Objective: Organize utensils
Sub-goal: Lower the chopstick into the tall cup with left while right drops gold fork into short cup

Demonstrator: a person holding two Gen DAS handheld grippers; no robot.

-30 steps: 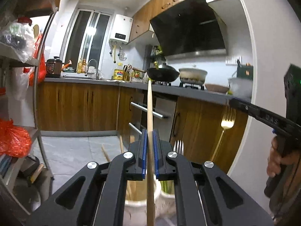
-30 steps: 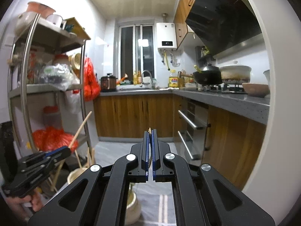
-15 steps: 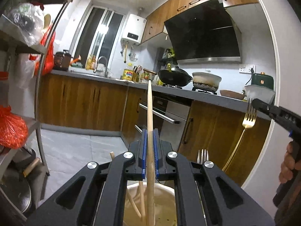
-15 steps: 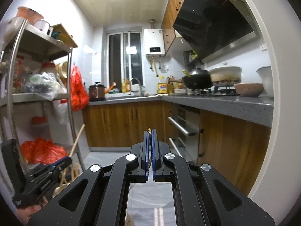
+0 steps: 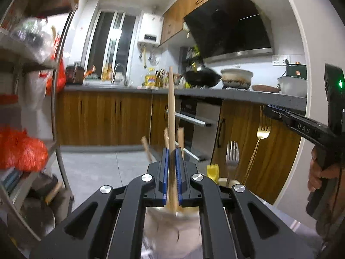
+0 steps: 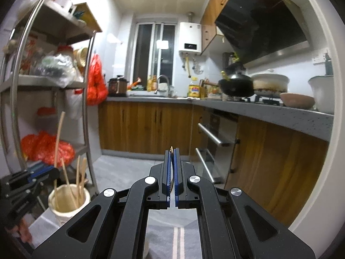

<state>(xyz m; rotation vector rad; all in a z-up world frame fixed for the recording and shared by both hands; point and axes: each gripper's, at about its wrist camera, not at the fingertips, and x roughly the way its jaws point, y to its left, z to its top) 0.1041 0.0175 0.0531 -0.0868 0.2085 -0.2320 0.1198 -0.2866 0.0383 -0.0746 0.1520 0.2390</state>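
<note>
Left wrist view: the left gripper has its blue pads pinched on a long, round wooden chopstick, upright over a blurred white ceramic holder. The right gripper, stamped "DAS", clamps a slim gold fork; a steel fork stands nearby.

Right wrist view: the right gripper's blue pads squeeze the fork's thin gold handle. At lower left, 3 more chopsticks lean in the holder.
</note>
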